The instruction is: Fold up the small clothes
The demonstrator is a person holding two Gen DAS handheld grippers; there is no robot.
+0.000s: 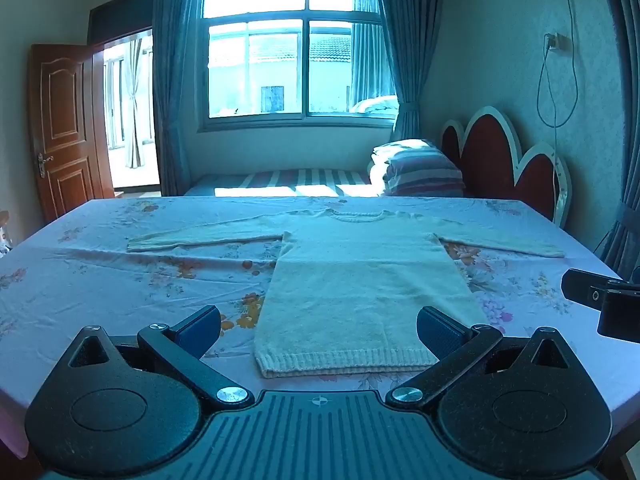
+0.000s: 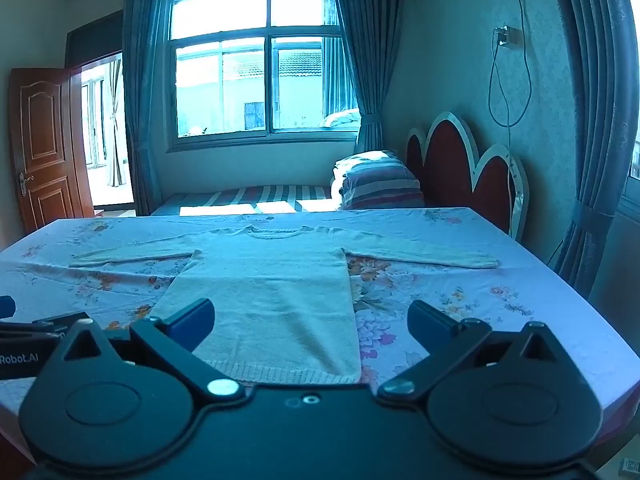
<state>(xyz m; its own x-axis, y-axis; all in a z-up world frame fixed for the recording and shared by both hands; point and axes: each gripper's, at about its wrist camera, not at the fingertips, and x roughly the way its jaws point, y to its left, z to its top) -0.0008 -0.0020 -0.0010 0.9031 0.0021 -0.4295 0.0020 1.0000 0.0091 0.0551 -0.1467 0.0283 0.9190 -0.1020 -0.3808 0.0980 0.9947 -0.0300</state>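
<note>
On the bench (image 1: 100, 280), over a floral cloth: a cream knitted sweater (image 1: 360, 292), flat, neckline toward the window (image 1: 296, 44), ribbed hem toward the cameras, both sleeves stretched straight out sideways. Just above the hem, tilted slightly down: left gripper (image 1: 318, 334), fingers (image 1: 200, 330) spread wide, nothing between them, hem's full width showing in the gap. Beside it, nearer the sweater's right edge: right gripper (image 2: 310, 330), fingers (image 2: 192, 326) likewise wide apart and empty, left one over the knit, right one over bare cloth. Beyond the bench: a bed (image 1: 288, 184) with striped bedding, folded quilts (image 1: 420, 168), red scalloped headboard (image 1: 500, 160), blue curtains (image 1: 404, 48), wooden door (image 1: 64, 128) standing open.
</note>
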